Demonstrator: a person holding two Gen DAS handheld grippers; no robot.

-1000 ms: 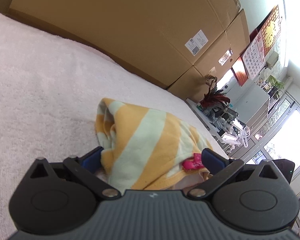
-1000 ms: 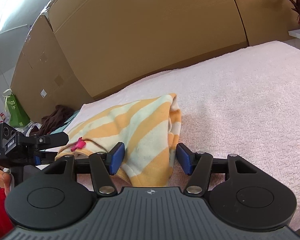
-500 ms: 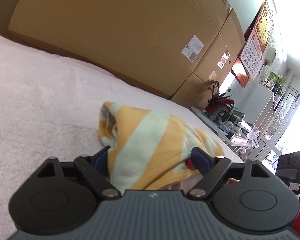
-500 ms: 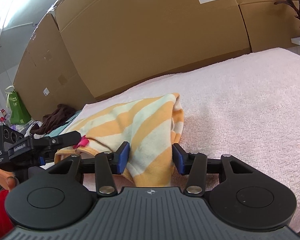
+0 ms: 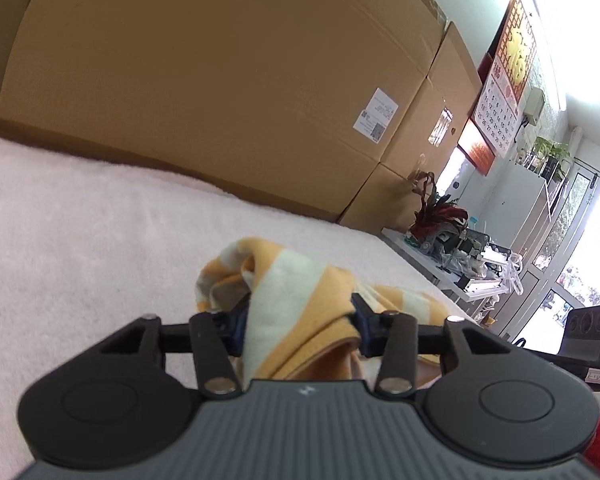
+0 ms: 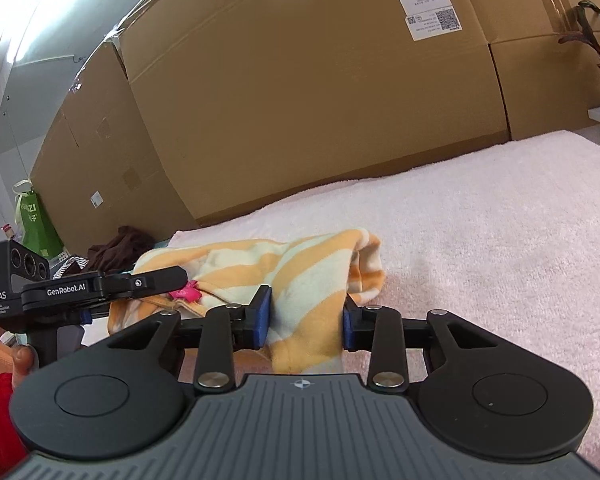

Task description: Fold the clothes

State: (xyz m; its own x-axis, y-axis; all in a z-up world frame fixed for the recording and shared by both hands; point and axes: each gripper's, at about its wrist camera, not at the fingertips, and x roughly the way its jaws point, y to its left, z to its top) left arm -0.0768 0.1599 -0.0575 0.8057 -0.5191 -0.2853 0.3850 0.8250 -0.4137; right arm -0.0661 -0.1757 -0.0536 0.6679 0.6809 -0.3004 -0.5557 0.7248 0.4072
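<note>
Big brown cardboard boxes (image 6: 320,92) behind a fluffy pink blanket (image 6: 480,240), our yellow and white striped cloth (image 6: 284,276) bunched on it, our left gripper (image 5: 298,320) and right gripper (image 6: 305,318) just squeezed in, both pinching the cloth

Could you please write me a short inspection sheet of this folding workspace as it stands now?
Surface: pale pink towel-like cover, bare around the garment.
Job's things: striped orange-and-cream garment, bunched, pink tag near its edge.
Clutter: dark brown cloth and green bag beyond the surface's end.
Grippers: left gripper and right gripper have just been closing, garment folds between the jaws of each.
Cables: nothing seen.
Surroundings: cardboard boxes, wall calendar, red-leafed plant.
</note>
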